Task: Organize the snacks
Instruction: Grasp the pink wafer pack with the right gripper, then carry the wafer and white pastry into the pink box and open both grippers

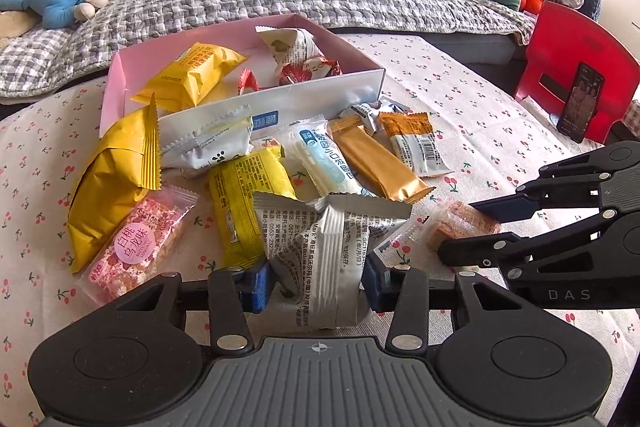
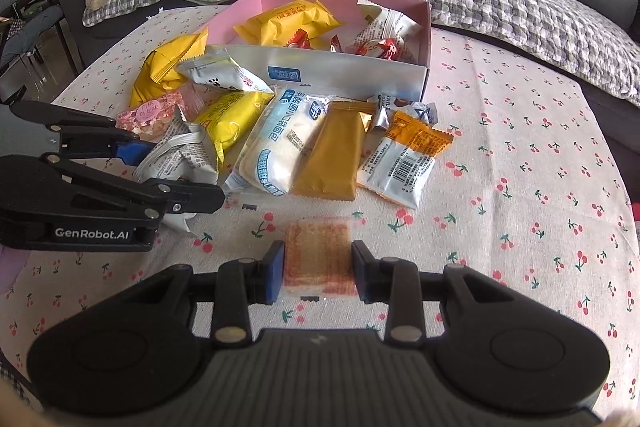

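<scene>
Two claws grip packets: left claw [image 1: 316,285] a silver packet [image 1: 328,259] lengthwise, right claw [image 2: 318,277] an orange wafer [image 2: 318,259].

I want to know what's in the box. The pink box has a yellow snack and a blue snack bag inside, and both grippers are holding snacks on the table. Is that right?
Not quite. The pink box holds a yellow snack, but no blue bag: the rest are white and red wrappers, as the right wrist view shows. The left gripper does hold a silver packet and the right gripper an orange one.
</scene>
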`<state>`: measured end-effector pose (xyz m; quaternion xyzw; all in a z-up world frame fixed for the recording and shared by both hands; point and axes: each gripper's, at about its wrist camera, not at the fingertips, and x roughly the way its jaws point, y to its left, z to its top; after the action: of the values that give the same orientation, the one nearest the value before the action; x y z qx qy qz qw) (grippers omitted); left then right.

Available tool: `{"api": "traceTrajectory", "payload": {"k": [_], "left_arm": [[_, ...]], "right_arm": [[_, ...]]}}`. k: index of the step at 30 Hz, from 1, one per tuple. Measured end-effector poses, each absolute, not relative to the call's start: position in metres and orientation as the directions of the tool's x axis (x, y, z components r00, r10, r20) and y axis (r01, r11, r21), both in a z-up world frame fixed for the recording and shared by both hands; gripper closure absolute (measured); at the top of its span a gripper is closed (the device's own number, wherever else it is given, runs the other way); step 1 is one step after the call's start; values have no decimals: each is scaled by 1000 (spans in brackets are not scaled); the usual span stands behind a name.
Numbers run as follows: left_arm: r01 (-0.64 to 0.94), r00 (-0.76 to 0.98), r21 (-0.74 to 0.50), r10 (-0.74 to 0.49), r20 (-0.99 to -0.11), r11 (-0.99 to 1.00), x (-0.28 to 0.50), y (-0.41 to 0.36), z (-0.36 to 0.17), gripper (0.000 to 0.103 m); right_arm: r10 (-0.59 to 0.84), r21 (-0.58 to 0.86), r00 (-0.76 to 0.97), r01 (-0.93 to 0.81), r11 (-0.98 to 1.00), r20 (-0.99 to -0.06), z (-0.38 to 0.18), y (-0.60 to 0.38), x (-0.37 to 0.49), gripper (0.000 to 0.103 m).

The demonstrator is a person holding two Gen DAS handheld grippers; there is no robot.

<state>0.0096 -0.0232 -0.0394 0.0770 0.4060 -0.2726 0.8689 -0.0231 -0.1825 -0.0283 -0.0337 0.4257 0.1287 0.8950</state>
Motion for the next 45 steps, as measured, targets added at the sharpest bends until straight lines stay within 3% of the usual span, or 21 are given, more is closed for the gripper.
{"api": "traceTrajectory", "payload": {"k": [8, 10, 17, 19, 22, 23, 34, 38, 45], "left_arm": [[535, 501, -109, -418, -758, 838, 3, -17, -27, 62], [537, 500, -117, -427, -753, 835, 2, -15, -22, 62], [533, 514, -129, -441, -736, 836, 2, -12, -12, 62], [526, 502, -134, -434, -748, 840, 3, -12, -15, 62], [512, 473, -150, -424, -772, 846, 5, -10, -23, 62], [509, 466, -153, -421, -778, 847, 6, -10, -25, 62], [510, 451, -139, -402, -797, 849, 5, -11, -30, 62], [511, 445, -133, -394, -804, 849, 4, -12, -33, 62], [512, 452, -131, -396, -799, 849, 4, -12, -31, 62]], "right_arm": [[224, 89, 628, -239, 967, -745, -15, -188, -19, 72], [232, 107, 630, -231, 967, -741, -12, -191, -15, 80], [278, 188, 608, -209, 960, -744, -6, -196, -4, 80], [298, 223, 585, -199, 954, -754, -7, -199, -1, 76], [318, 271, 565, -167, 948, -761, -11, -206, 0, 51], [320, 278, 556, -162, 947, -767, -13, -207, 0, 48], [235, 111, 540, -252, 961, -808, -31, -180, 0, 51], [207, 52, 541, -289, 956, -815, -30, -173, -3, 63], [215, 63, 537, -286, 956, -816, -24, -173, -5, 68]]}}
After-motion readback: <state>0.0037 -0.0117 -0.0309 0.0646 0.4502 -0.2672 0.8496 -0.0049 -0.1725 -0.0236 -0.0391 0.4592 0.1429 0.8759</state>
